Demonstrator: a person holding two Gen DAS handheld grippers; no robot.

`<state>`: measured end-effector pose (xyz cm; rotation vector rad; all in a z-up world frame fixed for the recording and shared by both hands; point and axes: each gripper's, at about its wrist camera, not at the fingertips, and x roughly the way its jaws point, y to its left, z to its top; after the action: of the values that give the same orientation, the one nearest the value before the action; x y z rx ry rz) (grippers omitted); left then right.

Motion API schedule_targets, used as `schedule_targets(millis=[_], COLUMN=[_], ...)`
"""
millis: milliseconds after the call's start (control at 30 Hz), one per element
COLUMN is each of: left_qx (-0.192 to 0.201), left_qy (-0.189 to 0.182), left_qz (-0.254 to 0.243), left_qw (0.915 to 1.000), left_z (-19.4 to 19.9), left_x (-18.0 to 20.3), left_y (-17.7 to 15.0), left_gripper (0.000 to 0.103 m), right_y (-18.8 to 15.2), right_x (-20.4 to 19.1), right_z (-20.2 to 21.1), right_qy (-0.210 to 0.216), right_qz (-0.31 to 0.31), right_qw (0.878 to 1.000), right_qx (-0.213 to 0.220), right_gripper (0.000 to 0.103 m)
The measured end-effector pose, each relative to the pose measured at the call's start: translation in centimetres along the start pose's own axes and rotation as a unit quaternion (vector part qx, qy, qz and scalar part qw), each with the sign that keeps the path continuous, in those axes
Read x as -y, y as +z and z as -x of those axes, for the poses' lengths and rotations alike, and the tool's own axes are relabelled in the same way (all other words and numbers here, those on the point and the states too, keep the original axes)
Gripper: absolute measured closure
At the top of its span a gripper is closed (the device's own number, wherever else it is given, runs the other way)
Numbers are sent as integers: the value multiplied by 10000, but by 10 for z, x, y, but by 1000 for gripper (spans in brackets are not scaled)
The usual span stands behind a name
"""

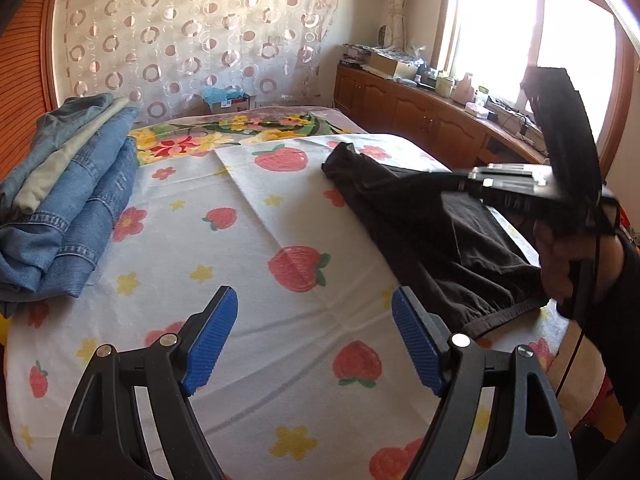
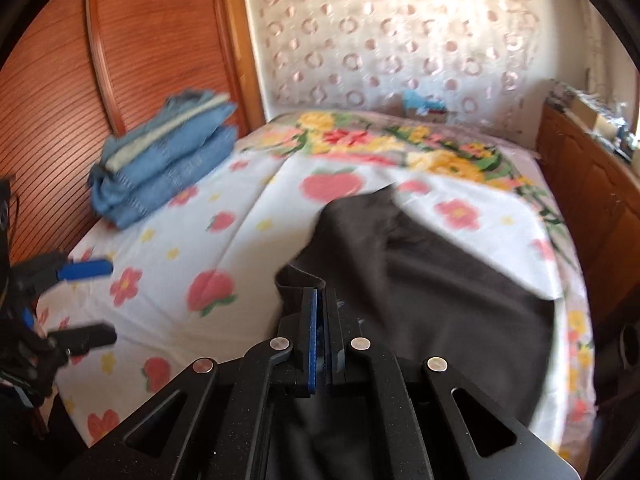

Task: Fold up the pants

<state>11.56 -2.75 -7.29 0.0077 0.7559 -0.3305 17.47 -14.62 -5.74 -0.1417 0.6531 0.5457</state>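
**R gripper clamped on black pants, L gripper open over sheet**

Black pants [image 1: 436, 232] lie on the bed's right side, on the strawberry sheet [image 1: 248, 216]. In the L wrist view the garment runs from a narrow end near the far middle of the bed to the elastic waistband at the near right edge. Cloth looks partly doubled over, w/ a lifted fold where the R tool meets it.

R gripper [image 2: 320, 300]: jaws fully together, blue pads pinching a raised edge of the pants; the dark cloth bunches up just ahead of the fingertips in the R wrist view. That view is blurred, so finer detail of the fold can't be told. From the L view the R tool reaches in from the right over the pants, w/ the person's hand [image 1: 568, 268] on its grip.

L gripper [image 1: 314, 336]: jaws wide apart, nothing between them, blue pads either side of bare sheet. It sits just left of the waistband, not touching it.

Stack of folded jeans [image 1: 68, 216] sits at the far left of the bed, well apart from the pants. Floral blanket [image 1: 224, 132] covers the bed's far end. Wooden cabinets [image 1: 420, 112] run under the window at right.
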Motion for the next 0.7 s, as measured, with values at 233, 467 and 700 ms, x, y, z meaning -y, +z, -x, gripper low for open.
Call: schedule_targets(millis=[233,467,700], left_qx=[-128,-253,-305], left_qy=[-201,-306,-280], left_qz=[-231,-292,-280], left_qw=[9994,9988,9988], left_z=[-23,-34,-34], left_x=[23,34,36], left_y=[10,10,7], left_gripper=[23,23,23], right_y=[6,6,16], right_x=[48,75,80], right_z=[10,0,-6], right_qy=[-617,-1083,-1363], right_qz=[-232,-491,-710], right_qw=[9978,9929,9879], right_qx=[66,-75,-209], right_gripper=[101,101,101])
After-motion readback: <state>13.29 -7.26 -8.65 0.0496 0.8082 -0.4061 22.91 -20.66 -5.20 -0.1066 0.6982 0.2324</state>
